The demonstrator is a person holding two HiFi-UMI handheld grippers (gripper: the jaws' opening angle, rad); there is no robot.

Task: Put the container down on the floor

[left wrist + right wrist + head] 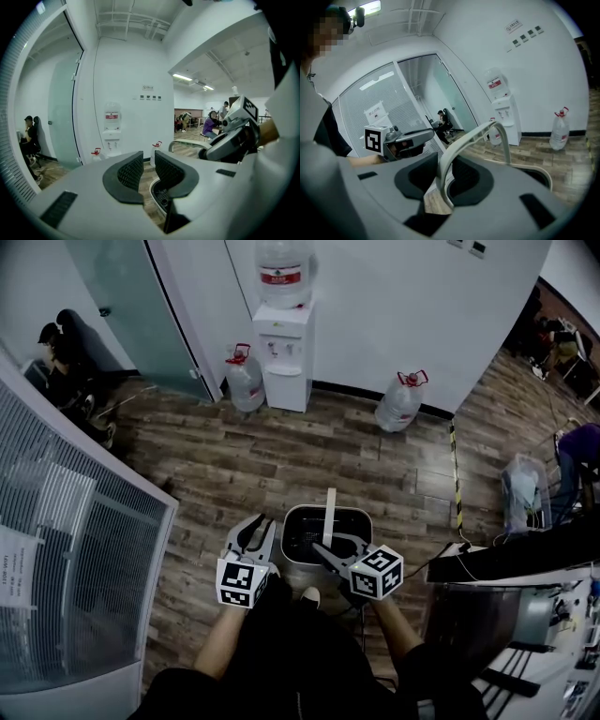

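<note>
While the right gripper [443,177] pinches the container's [302,538] raised handle [479,131], lower centre, so it hangs upright, the left gripper's [149,174] slightly parted jaws hold nothing.

Pale container [305,509], dark inside, upright, handle [329,512] raised.

Floor [281,456]: brown wood-plank pattern, crossed by one yellow-and-black striped tape [457,474]. Wall [394,296]: white. Water dispenser [284,357]: white, red label on its bottle. First jug [246,382] and second jug [400,401]: clear, red caps. Container [292,514]: pale grey rim, black interior; handle [329,507] cream. Left gripper [255,526] and right gripper [326,552]: light grey shells, black ribbed pads, black-and-white square markers on cubes.
</note>
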